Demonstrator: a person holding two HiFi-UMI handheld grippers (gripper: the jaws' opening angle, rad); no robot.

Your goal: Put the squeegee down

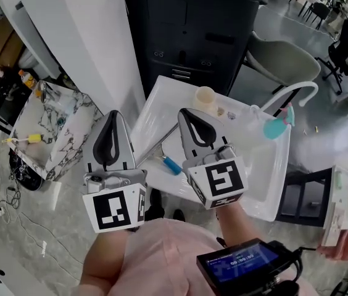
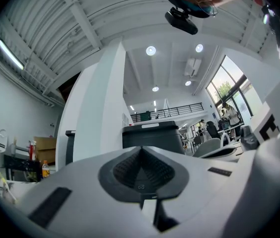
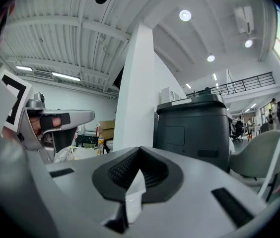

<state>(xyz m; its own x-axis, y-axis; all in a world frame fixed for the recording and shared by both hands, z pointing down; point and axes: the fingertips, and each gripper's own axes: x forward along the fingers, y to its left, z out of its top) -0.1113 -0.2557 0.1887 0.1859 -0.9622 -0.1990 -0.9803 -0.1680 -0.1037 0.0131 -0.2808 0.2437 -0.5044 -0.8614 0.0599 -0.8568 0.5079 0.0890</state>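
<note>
Head view taken steeply downward over white rectangular basin, gripper views faced level along own jaws, close behind them, black cabinet and white column shared by all.

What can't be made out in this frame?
Squeegee: head view, only a blue end shows; the right tool seems to cover the rest.
Bits beside the cup: head view, too small.
Screen: head view, cut by the bottom edge, print too small.
</note>
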